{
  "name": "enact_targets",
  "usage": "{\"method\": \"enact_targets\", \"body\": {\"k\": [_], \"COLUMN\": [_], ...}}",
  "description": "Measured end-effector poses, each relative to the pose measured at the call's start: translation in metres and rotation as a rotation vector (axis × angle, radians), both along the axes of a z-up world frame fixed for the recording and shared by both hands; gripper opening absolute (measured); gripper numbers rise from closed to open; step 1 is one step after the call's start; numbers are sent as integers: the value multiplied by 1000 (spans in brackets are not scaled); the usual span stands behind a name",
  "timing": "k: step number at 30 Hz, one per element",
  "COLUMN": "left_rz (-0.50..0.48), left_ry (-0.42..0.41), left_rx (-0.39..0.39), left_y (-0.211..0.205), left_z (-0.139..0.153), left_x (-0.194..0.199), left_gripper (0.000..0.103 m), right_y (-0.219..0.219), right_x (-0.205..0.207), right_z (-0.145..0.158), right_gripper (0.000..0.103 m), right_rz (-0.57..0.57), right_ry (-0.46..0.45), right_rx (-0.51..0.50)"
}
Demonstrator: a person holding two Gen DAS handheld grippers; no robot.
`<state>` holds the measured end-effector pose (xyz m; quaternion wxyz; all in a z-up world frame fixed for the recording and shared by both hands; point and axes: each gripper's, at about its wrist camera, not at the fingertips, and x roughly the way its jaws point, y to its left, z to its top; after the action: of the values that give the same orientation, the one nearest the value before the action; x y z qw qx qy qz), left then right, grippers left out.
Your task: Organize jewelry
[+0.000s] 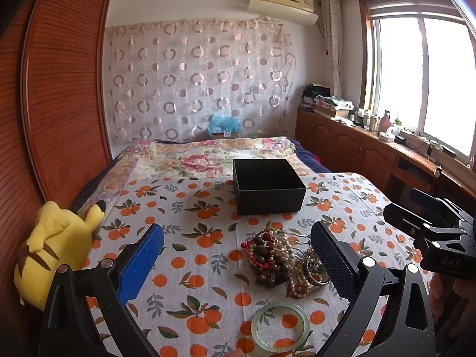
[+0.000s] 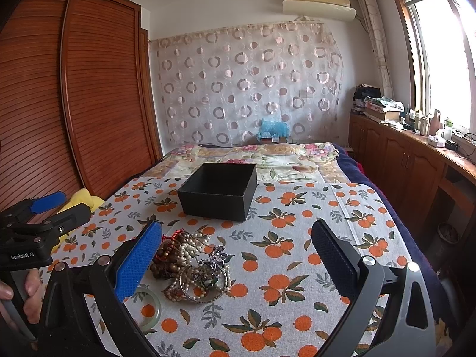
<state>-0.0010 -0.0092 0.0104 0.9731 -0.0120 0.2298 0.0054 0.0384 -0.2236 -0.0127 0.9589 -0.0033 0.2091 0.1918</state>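
Jewelry (image 1: 282, 258) lies in a tangled heap on the orange-print cloth (image 1: 190, 208) that covers the near part of the bed: wooden beads, pearl strands, a red cord and a metal bangle all knotted together, near me and short of the black box (image 1: 267, 186), which sits open-topped farther back on the same cloth, well apart from the heap. A pale green bangle (image 1: 280, 330) lies flat by itself just on the near side of the heap. From the left wrist view I see my left gripper (image 1: 238, 255) held low over the cloth, pointing toward the far wall, its blue-padded finger and dark-padded finger spread wide with nothing between them; the heap sits just inside the dark finger on the right. My right gripper (image 2: 236, 255) is likewise held level and low, fingers wide apart and empty, with the heap close to its blue finger on the left and bare cloth across the rest of the gap. In that view my left hand (image 2: 20, 294) shows at the left edge, wrapped around the left gripper's handle. A yellow plush toy (image 1: 56, 247) lies at the left edge of the cloth beside the wooden wardrobe (image 1: 59, 89).
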Motion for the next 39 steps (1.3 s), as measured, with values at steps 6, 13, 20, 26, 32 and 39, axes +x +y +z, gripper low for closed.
{"method": "enact_targets", "body": {"k": [6,13,20,26,32,39], "left_rz": [0,-3,-13,-20,-33,-59], "left_ry": [1,4,19,45,90,186], "left_rx": [-1,-1,-8,-10,-13,-2], "left_y": [0,2,2,9,18,26], "left_z": [0,-3,-16,-21,-33,-63], "left_x": [0,-2,-4,-1,0,3], "left_gripper": [95,95,95,95,95,95], "right_y": [1,2,2,4,4,5], "right_x": [0,0,0,-1,-1,-2], "right_z": [-1,-3,-4,-16,-21,-26], "right_gripper": [101,101,101,101,101,101], "right_rz": [-1,-3,-2,5,15,55], "right_ry": [0,-3,2,12,21,33], "right_rx": [-1,-3,-2,-5,-6,-14]}}
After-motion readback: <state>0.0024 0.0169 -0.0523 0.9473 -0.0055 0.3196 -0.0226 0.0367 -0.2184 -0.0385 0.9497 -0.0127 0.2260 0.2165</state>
